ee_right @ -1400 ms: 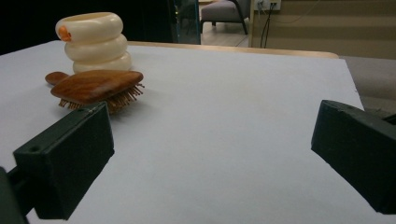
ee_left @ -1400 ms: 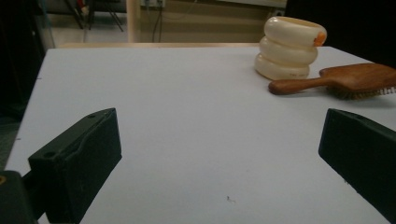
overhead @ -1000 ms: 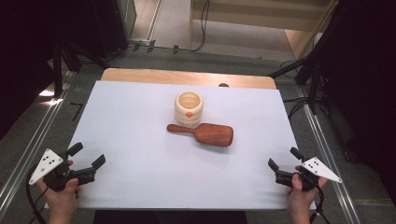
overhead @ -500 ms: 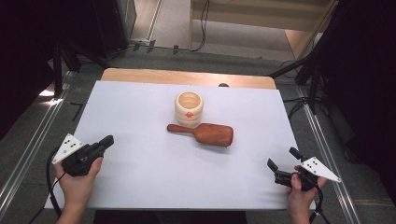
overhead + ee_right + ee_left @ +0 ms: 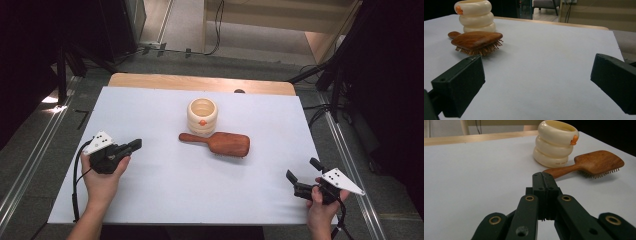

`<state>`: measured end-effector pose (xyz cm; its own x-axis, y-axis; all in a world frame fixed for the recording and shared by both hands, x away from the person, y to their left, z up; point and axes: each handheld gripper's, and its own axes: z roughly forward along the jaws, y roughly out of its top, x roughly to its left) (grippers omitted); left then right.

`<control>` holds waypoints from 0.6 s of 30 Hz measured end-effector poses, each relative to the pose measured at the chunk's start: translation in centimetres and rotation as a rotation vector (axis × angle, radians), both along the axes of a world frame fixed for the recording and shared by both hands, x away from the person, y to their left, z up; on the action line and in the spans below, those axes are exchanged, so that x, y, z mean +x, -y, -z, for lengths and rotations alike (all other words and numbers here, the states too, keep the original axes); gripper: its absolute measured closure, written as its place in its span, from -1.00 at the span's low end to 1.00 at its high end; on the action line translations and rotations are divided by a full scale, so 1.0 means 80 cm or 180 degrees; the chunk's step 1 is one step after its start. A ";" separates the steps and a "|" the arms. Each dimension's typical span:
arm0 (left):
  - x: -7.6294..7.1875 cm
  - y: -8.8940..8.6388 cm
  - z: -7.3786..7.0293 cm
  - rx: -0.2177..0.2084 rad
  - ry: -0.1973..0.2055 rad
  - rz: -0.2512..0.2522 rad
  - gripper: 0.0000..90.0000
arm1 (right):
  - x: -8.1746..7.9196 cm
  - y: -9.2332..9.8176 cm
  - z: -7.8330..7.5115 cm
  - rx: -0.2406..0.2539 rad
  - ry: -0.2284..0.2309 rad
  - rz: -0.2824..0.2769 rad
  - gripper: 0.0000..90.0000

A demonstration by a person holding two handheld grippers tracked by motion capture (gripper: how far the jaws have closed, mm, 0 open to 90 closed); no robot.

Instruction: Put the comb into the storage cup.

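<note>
A cream ringed cup [image 5: 202, 116] with a small orange knob stands near the middle of the white table cover. A wooden hairbrush [image 5: 220, 142] lies bristles down just in front of it, handle to the left. My left gripper [image 5: 136, 145] hovers at the left, shut with nothing between its jaws, pointing toward the brush handle [image 5: 560, 170] and the cup [image 5: 555, 143]. My right gripper [image 5: 304, 170] rests open at the front right, apart from the brush [image 5: 477, 41] and the cup [image 5: 475, 16].
The white table cover [image 5: 165, 185] spans a wooden table [image 5: 200, 82] with its far edge bare. Metal rails run along both sides, and cables and dark stands lie on the floor beyond the table.
My left gripper has shut its jaws on nothing and moved up the table and to the right, toward the brush. The right gripper has stayed in place, open.
</note>
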<state>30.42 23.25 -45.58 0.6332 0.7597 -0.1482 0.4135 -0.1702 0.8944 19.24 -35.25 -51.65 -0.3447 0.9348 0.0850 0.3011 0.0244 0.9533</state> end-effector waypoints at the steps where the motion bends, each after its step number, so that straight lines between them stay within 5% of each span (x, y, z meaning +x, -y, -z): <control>1: 0.004 0.003 -0.001 0.0014 -0.0009 0.0014 1.00 | 0.000 0.000 0.000 -0.0002 0.0002 -0.0001 -1.00; 10: 0.042 0.041 -0.003 0.0140 -0.0079 0.0230 1.00 | 0.001 0.000 0.000 -0.0031 0.0011 -0.0025 -1.00; 18: 0.079 0.079 0.021 0.0158 -0.0322 0.0343 1.00 | 0.001 0.000 0.000 -0.0022 0.0010 -0.0034 -1.00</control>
<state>36.76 16.96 -47.29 0.6951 0.6962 -0.1794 0.4781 -0.2613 0.8385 19.30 -35.23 -51.66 -0.3549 0.9317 0.0775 0.2978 0.0341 0.9540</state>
